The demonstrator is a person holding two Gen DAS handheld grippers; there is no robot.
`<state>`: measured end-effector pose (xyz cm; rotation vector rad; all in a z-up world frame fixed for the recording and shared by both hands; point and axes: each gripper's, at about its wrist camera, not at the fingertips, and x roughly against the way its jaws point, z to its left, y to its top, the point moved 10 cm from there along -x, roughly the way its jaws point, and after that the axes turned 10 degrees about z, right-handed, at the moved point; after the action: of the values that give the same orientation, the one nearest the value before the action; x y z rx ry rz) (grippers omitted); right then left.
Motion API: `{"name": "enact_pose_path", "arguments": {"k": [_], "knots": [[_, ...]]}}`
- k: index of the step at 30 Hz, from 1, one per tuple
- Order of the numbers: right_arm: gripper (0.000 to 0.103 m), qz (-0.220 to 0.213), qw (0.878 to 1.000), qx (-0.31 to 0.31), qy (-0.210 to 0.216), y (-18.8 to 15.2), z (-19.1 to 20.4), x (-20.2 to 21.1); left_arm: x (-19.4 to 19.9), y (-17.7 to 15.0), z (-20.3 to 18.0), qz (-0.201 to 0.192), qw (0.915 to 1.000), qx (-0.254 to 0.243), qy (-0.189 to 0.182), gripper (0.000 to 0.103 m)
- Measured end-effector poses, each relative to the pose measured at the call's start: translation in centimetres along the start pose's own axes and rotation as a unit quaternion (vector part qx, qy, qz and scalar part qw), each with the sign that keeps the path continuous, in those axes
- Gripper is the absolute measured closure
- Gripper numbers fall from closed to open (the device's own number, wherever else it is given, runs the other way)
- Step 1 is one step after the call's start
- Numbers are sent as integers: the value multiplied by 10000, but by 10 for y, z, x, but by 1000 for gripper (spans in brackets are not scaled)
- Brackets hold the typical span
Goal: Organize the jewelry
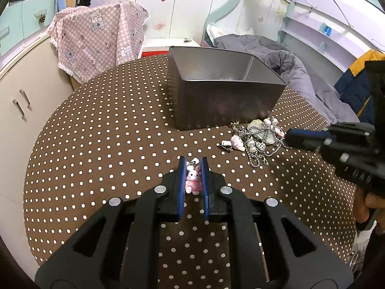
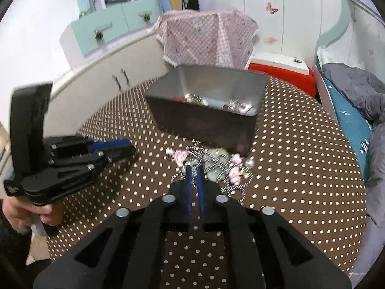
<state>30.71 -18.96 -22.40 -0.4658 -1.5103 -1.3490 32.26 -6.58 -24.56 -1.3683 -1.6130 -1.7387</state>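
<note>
Squeezing a pink bunny (image 1: pixel 193 180), the left gripper (image 1: pixel 193 166) sits at six o'clock; the right gripper (image 2: pixel 194 171) pinches a chain (image 2: pixel 211 166).

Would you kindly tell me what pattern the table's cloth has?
The brown tablecloth has white polka dots, clearest in the left wrist view.

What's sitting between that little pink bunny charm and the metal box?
Nothing: in the left wrist view, only bare polka-dot tablecloth runs from the bunny charm, pinched in the left gripper, to the metal box. The jewelry pile lies off to one side.
</note>
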Motion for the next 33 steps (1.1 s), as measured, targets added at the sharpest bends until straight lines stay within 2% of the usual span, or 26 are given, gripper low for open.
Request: {"name": "enact_pose_path", "arguments": {"k": [4, 7, 10, 12, 13, 17, 18, 20, 22, 23, 30, 33], "knots": [[89, 211, 9997, 25, -137, -3, 3, -24, -2, -1, 1, 24, 10000, 30, 12, 91], [87, 188, 9997, -73, -119, 1, -1, -31, -2, -1, 2, 48, 9999, -57, 98, 90], [80, 194, 9996, -1, -209, 4, 0, -32, -6, 0, 5, 114, 9996, -47, 250, 90], [71, 179, 9994, 47, -278, 6, 1, -30, -10, 0, 7, 181, 9995, -17, 262, 89], [69, 164, 9994, 67, -296, 6, 0, -30, -12, -1, 8, 197, 9995, -15, 248, 85], [70, 176, 9987, 222, -431, 6, 1, -37, -14, -2, 1, 200, 9997, -92, 108, 70], [79, 181, 9982, 270, -513, 6, 1, -37, -14, -2, 0, 201, 9996, -133, 141, 69], [88, 193, 9984, 276, -444, 4, 1, -35, -15, -3, -3, 202, 9996, -159, 118, 69], [88, 200, 9985, 307, -403, 1, 1, -32, -15, -3, -1, 197, 9998, -96, 12, 89], [88, 198, 9986, 307, -374, -2, 1, -30, -15, -4, 0, 205, 9998, -49, -53, 90], [88, -275, 9994, -53, 221, 1, 1, 16, -5, -9, -5, 125, 9997, -24, -208, 91], [88, -470, 9982, -69, 354, 8, 0, 36, 1, -8, -6, 66, 9997, -8, -253, 91]]}}
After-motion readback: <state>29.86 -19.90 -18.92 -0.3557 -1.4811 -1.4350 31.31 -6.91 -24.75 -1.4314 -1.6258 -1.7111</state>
